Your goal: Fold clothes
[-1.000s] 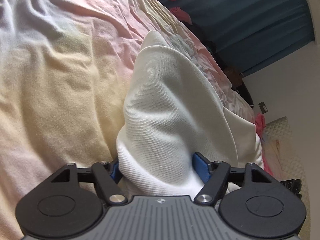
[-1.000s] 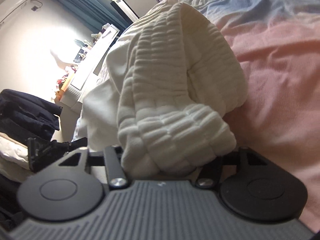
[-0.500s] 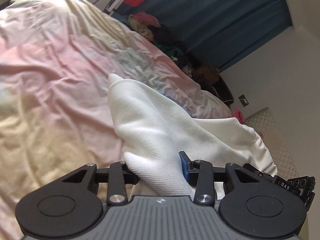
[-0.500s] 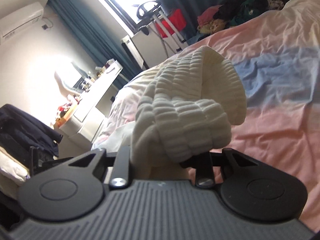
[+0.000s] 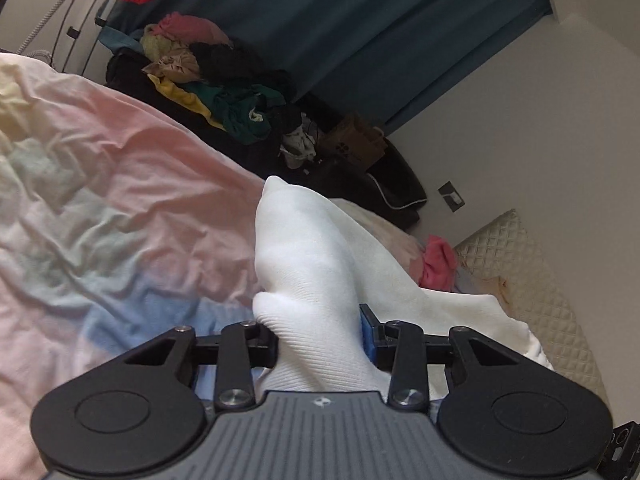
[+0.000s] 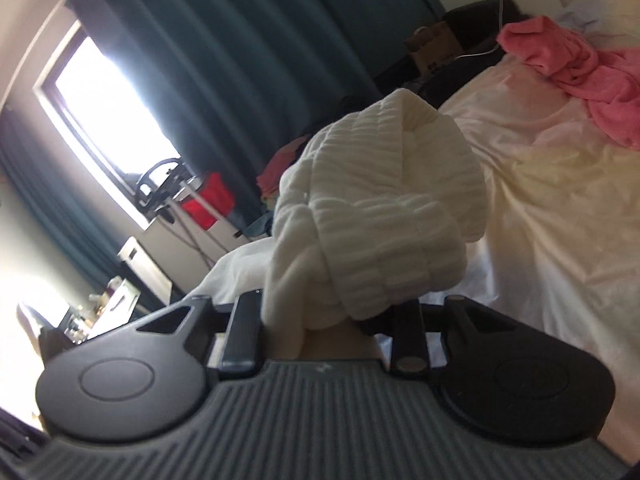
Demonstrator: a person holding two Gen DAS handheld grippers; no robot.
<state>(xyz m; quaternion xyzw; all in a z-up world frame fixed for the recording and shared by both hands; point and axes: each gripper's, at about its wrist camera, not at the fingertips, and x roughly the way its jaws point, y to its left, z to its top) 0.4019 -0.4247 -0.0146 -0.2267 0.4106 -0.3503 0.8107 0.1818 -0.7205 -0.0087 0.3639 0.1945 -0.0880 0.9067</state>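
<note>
Nearest the lens in the left wrist view, the left gripper was seen pinched on a bunch of white ribbed fabric, the white garment, which was squeezed between the blue-padded fingers and rose beyond them in a peak. In the right wrist view the right gripper was likewise clamped on a thicker, rolled wad of the same white garment, probably a cuff or hem, though the bunching left that uncertain. The garment was judged to be gripped at two separate points so that it could be lifted and spread for a fold; the folding itself looked barely begun.

Both grippers were held raised and angled upward, since more room than mattress was taken in by each camera, and the cloth was carried clear of the bedsheet near the grips. Whether its far end touched the bed could not be told.

Farther off, the pastel sheet lay wrinkled under the garment. A pink cloth was left near the head of the bed, well apart from the grips. Beyond the bed's far edge a pile of mixed clothes was heaped against the dark blue curtain, presumably awaiting their turn.
</note>
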